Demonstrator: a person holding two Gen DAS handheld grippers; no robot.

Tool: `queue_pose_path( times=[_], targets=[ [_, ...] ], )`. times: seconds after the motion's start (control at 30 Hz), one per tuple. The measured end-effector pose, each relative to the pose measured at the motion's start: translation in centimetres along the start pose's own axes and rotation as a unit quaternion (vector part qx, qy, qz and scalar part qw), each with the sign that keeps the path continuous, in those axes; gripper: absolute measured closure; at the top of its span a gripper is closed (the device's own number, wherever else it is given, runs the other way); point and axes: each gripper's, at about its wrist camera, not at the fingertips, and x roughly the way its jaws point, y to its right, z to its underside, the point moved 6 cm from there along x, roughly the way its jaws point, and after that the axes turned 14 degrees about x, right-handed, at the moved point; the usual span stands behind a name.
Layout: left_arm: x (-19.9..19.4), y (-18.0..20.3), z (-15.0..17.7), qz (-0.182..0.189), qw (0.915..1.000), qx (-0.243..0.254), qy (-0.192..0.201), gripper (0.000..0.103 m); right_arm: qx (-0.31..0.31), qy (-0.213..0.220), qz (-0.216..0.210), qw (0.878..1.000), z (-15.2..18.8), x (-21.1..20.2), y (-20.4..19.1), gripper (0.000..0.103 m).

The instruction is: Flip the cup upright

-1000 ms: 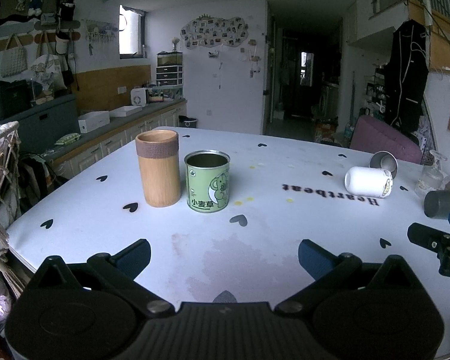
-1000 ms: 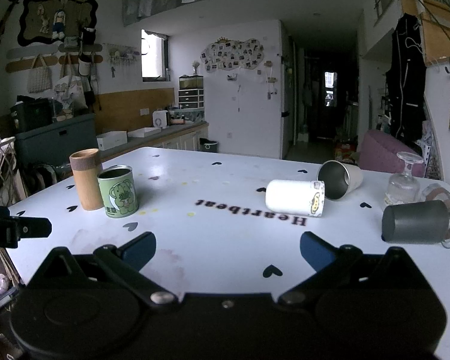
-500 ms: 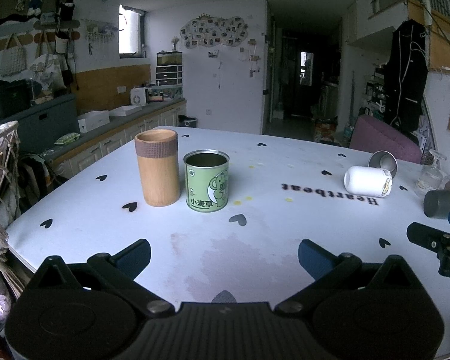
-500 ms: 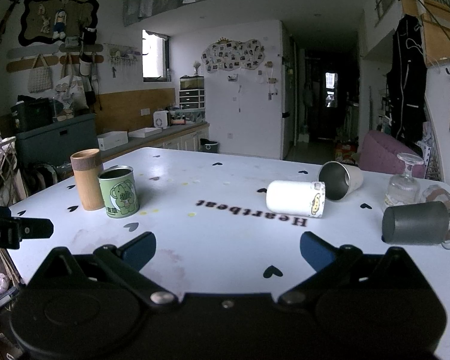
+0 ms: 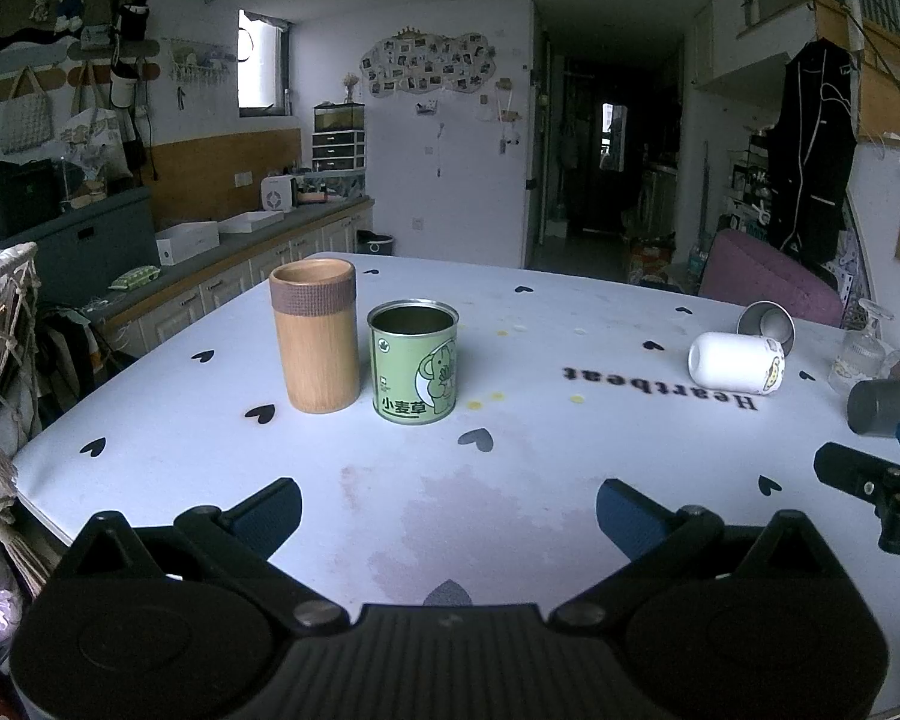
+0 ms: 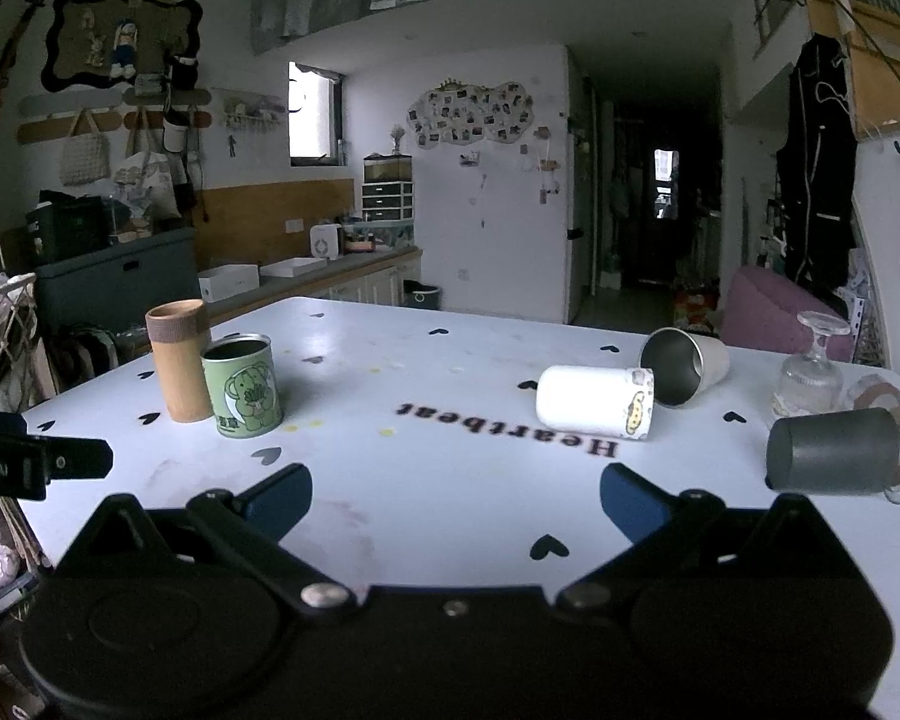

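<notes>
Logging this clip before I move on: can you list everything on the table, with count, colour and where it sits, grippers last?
Table: 1, white with black hearts and "Heartbeat" lettering.
Bamboo cup: 1, tan with brown band, upright, left side.
Green tin: 1, green with elephant print, upright and open, beside the bamboo cup.
White cup: 1, white with cartoon sticker, on its side, centre right.
Steel cup: 1, silver, on its side behind the white cup.
Grey cup: 1, dark grey, on its side, right edge.
Stemmed glass: 1, clear, upside down, far right.
Left gripper: open, empty.
Right gripper: open, empty.
</notes>
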Motion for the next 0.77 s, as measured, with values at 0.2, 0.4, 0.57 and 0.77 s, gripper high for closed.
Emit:
queue_pose_path(
  times=[0.2,0.4,0.57,0.77],
  targets=[
    [-0.01,0.01,0.02,0.000,1.0000,0.000,-0.001,0.000,0.000,0.000,-0.001,1.000,0.00,0.00,-0.04,0.000],
    [0.00,0.01,-0.01,0.000,1.0000,0.000,0.000,0.000,-0.001,-0.001,-0.002,1.000,0.00,-0.12,-0.07,0.000],
    [0.01,0.01,-0.01,0.000,1.0000,0.000,0.000,0.000,-0.001,-0.002,-0.001,1.000,0.01,-0.16,-0.08,0.000],
    [-0.11,0.02,0.19,-0.005,1.0000,0.001,0.000,0.000,-0.001,-0.002,-0.002,1.000,0.02,-0.16,-0.09,0.000]
  ],
)
